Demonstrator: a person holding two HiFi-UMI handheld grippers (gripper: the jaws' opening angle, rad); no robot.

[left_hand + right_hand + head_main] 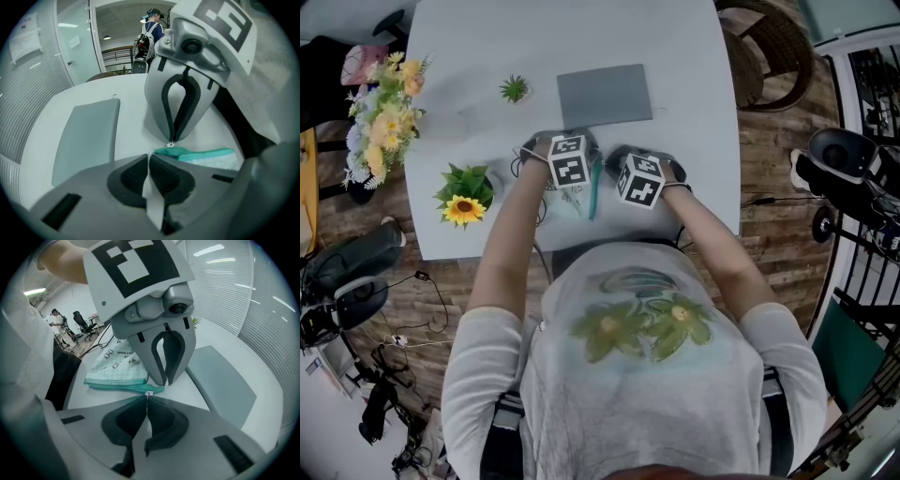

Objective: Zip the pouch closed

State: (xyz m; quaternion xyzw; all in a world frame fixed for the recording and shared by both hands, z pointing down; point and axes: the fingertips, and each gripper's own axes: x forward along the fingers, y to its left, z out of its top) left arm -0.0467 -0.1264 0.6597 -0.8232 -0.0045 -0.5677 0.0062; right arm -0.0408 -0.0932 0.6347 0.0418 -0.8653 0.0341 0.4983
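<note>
Left tongs (149, 158) were shut on a white tab (153, 201) at one end of the pouch (201, 154), pads pressed flat to it. Right tongs (147, 398) were shut too, tips pinching the small zip pull (149, 393) at that same end of the teal zip (117, 387). Both sets met nearly tip to tip. Pouch lay at the middle of the surface (694, 112), by its near edge. Grey mat (605, 96) lay just beyond, toward the far edge.

A pale shirt (581, 403) with green leaves (yellow flower centres) and white sleeves (478, 366); the grey left gripper (149, 158) and right gripper (147, 398) carry black-and-white marker cubes (568, 161).
</note>
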